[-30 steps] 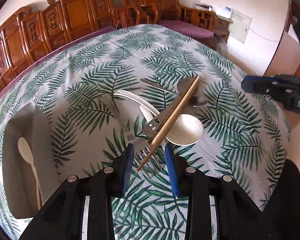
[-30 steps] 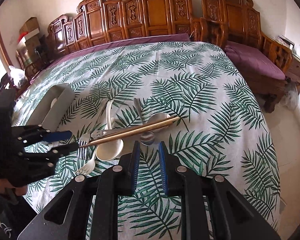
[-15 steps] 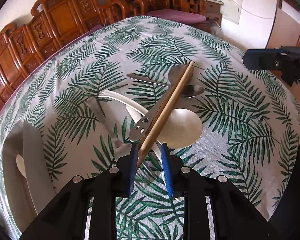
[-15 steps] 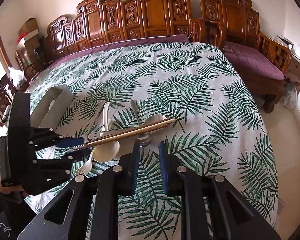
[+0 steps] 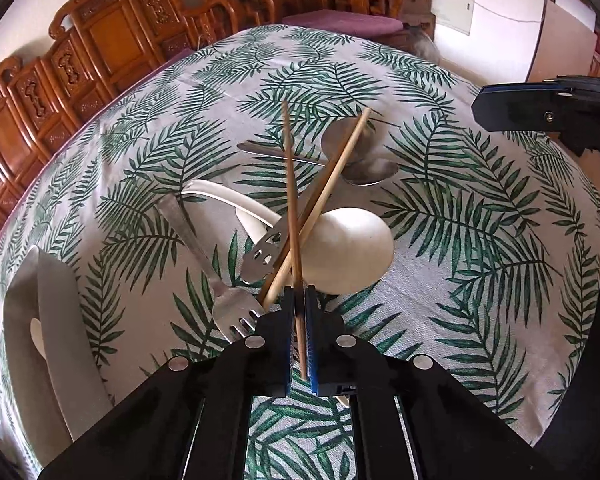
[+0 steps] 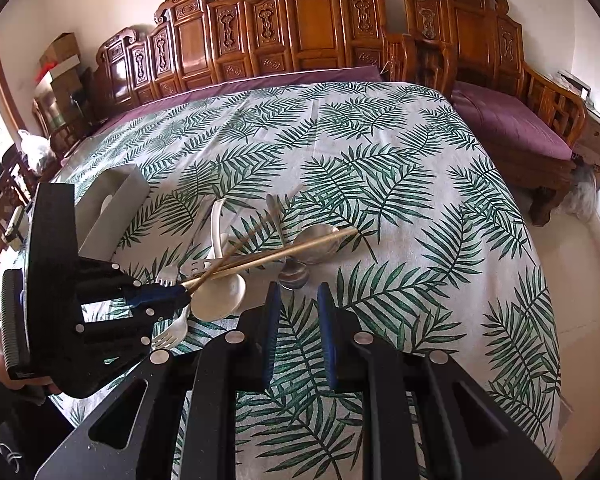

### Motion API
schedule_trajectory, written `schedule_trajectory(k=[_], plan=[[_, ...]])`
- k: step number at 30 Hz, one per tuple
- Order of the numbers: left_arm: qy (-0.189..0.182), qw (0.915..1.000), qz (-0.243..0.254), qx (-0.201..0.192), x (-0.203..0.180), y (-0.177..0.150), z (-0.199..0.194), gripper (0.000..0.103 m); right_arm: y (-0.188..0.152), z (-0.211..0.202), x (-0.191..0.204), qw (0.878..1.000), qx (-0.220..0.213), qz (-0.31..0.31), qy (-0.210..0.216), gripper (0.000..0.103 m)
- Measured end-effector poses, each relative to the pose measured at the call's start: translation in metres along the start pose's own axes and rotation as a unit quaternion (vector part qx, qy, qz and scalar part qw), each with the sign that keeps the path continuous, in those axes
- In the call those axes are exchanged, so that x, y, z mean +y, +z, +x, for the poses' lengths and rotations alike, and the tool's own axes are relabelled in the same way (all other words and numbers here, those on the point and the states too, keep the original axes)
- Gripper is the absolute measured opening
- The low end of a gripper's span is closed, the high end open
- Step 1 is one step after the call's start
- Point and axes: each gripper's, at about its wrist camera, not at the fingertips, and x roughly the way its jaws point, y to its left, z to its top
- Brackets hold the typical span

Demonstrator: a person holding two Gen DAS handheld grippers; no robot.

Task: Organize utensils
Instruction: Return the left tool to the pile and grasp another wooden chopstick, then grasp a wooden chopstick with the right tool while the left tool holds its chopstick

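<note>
With the left gripper [image 5: 299, 308] clamped on the near end of the darker chopstick [image 5: 290, 184], we are in the pick-up step of clearing the utensil pile. Only this one stick sits between the pads; the lighter chopstick [image 5: 332, 188] crosses it and lies loose just outside the jaws at about 10 o'clock from the tips. The held stick runs toward 12 o'clock over the pile: white ceramic spoon [image 5: 352, 248] at 1 o'clock from the tips, slotted metal handle [image 5: 262, 254] at 11, fork [image 5: 232, 312] at 9, two metal spoons [image 5: 364, 160] further out near 12.

The right gripper [image 6: 298, 320] hovers with fingers a little apart and nothing between them, tips just short of the small metal spoon [image 6: 294, 276].

The grey organizer tray [image 5: 60, 320] sits at 9 o'clock in the left view, one pale utensil already in it.

Next move, we judge: lift the stick clear without dragging the crossed one, then swing to the tray. Risk: the thin stick pivots in the pads, and its mate gets left behind.
</note>
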Motion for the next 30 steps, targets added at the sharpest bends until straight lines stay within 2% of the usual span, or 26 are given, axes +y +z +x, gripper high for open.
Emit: schedule_trajectory(k=[8, 20, 30], plan=[[-0.020, 0.9988, -0.043, -0.006, 0.008, -0.005, -0.015, 0.004, -0.001, 0.002, 0.000, 1.000, 0.004, -0.003, -0.002, 0.021], [-0.030, 0.9920, -0.105, -0.063, 0.025, -0.030, -0.058, 0.004, -0.002, 0.016, 0.004, 1.000, 0.008, 0.002, 0.001, 0.021], [-0.027, 0.9866, -0.130, -0.094, 0.036, -0.043, -0.077, 0.004, 0.005, 0.057, 0.012, 0.999, 0.019, 0.028, 0.012, 0.021]])
